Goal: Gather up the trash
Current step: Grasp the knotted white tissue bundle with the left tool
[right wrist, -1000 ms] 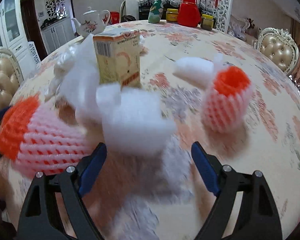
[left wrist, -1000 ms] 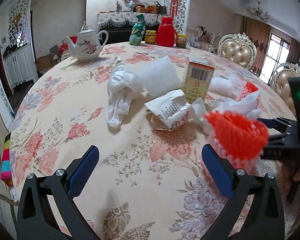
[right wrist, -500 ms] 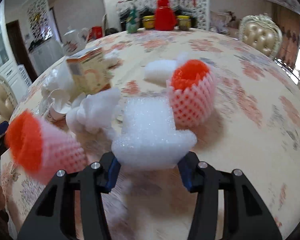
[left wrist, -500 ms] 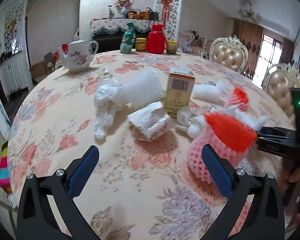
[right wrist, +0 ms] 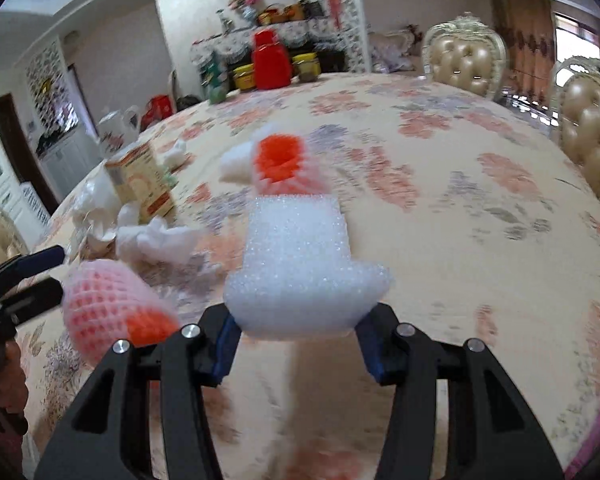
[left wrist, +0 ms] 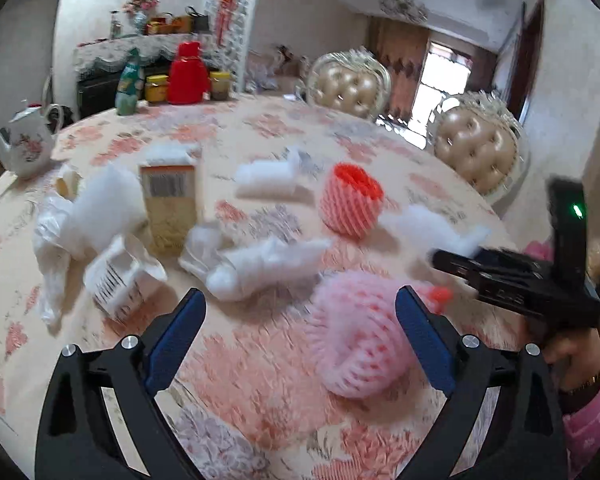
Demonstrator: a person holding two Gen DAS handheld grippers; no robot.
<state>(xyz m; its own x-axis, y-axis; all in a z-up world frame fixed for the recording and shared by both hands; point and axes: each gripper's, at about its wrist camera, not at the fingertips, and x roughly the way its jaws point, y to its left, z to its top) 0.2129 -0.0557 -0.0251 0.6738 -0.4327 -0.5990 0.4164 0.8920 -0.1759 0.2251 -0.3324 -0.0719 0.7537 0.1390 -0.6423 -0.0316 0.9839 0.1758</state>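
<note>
My right gripper (right wrist: 297, 338) is shut on a white foam piece (right wrist: 302, 264) and holds it above the table; it also shows at the right of the left wrist view (left wrist: 456, 258). My left gripper (left wrist: 300, 338) is open, and a pink-and-orange foam net (left wrist: 360, 336) lies on the cloth between its fingers, toward the right finger. That net also shows in the right wrist view (right wrist: 107, 306). A second orange net (left wrist: 350, 206) stands farther back. A yellow carton (left wrist: 171, 206), crumpled paper (left wrist: 117, 280), a white plastic bag (left wrist: 53, 240) and white foam scraps (left wrist: 259, 268) lie to the left.
The round table has a floral cloth (left wrist: 259, 380). A teapot (left wrist: 23, 146), a red jug (left wrist: 188, 74), jars and a green bottle (left wrist: 128, 82) stand at the far edge. Padded chairs (left wrist: 478, 152) stand at the right. A person's hand in a pink sleeve (left wrist: 580, 364) holds the right gripper.
My right gripper has closed on the white foam piece and lifted it. My left gripper has swung right and moved in around the pink-and-orange net, which has tipped over.
</note>
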